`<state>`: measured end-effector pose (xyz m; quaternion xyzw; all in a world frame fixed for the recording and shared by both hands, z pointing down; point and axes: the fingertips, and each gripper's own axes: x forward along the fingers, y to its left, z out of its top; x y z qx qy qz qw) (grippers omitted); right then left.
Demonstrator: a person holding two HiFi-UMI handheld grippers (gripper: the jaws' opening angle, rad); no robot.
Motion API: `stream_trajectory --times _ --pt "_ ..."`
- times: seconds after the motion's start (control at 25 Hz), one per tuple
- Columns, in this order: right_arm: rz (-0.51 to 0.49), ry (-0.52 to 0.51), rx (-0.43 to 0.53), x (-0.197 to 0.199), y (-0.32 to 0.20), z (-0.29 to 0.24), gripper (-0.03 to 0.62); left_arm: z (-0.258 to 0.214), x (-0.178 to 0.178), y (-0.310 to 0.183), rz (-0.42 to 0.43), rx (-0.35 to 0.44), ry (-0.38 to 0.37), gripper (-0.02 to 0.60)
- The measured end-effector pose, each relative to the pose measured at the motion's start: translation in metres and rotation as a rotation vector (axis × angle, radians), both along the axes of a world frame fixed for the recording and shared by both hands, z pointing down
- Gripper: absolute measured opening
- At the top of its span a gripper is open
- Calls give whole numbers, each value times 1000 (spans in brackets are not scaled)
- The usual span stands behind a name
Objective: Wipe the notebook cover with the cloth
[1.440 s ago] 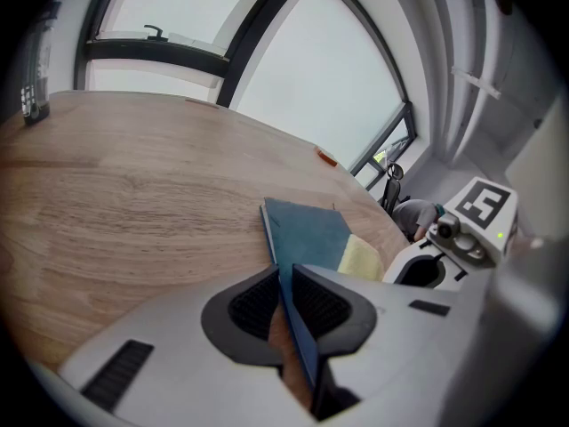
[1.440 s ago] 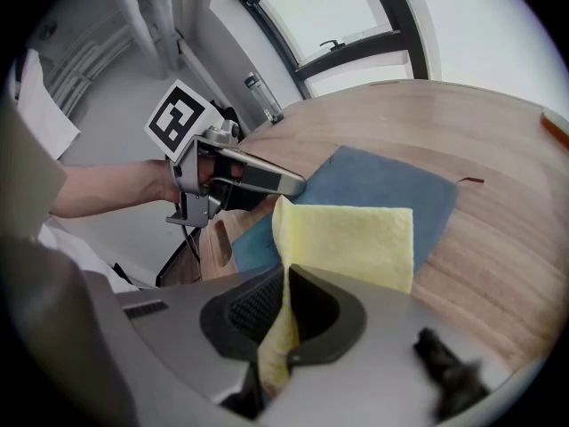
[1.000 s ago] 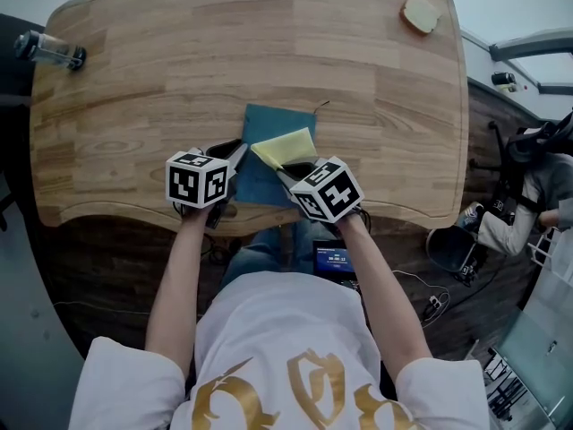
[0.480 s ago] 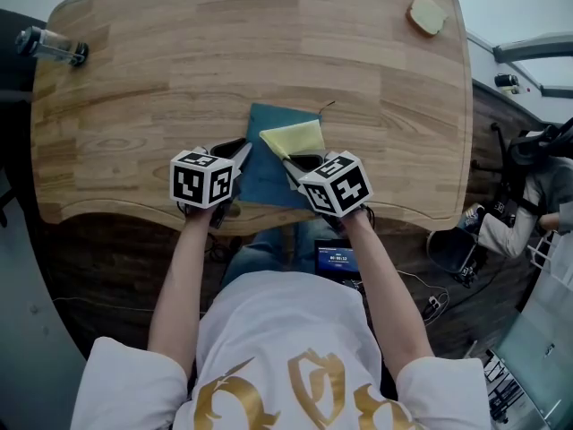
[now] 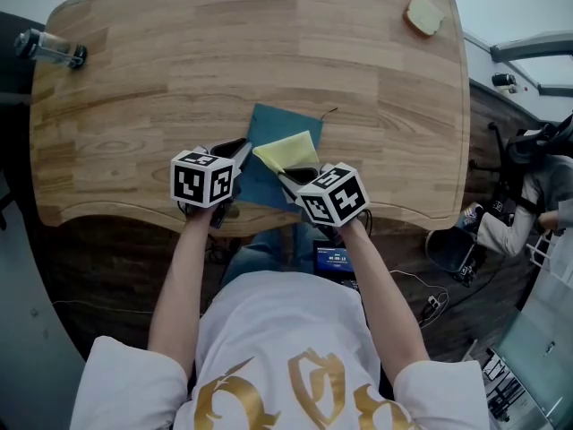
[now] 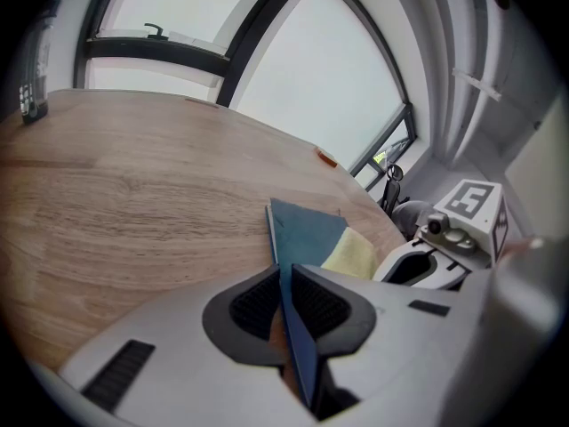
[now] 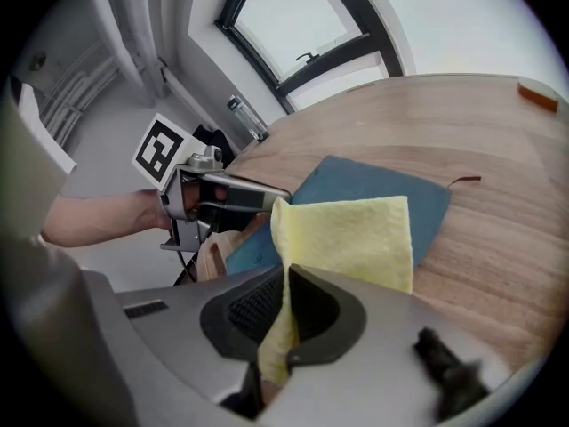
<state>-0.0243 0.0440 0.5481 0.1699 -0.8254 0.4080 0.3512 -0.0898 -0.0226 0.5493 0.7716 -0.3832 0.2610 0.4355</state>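
Observation:
A teal notebook (image 5: 269,159) lies on the wooden table (image 5: 161,79) near its front edge, with a thin ribbon marker sticking out at its far corner. My left gripper (image 5: 238,155) is shut on the notebook's near left edge (image 6: 298,327). A yellow cloth (image 5: 286,150) lies spread over the notebook cover (image 7: 373,189). My right gripper (image 5: 288,176) is shut on the near end of that cloth (image 7: 351,238). In the right gripper view the left gripper (image 7: 267,194) shows at the notebook's left side.
A clear bottle (image 5: 49,48) lies at the table's far left corner. A small tan object (image 5: 421,13) sits at the far right corner. A seated person (image 5: 537,200) and a dark bin (image 5: 452,249) are on the floor to the right.
The right gripper and the cloth slid right and away across the cover, then back left and toward me. The left gripper has stayed clamped on the notebook.

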Motion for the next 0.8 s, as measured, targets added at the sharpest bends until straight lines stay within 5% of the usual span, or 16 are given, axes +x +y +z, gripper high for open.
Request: stream_trajectory --times 0.8 --pt "-86 -19 -27 -12 37 -1 37 -1 -1 0 -8 4 -2 48"
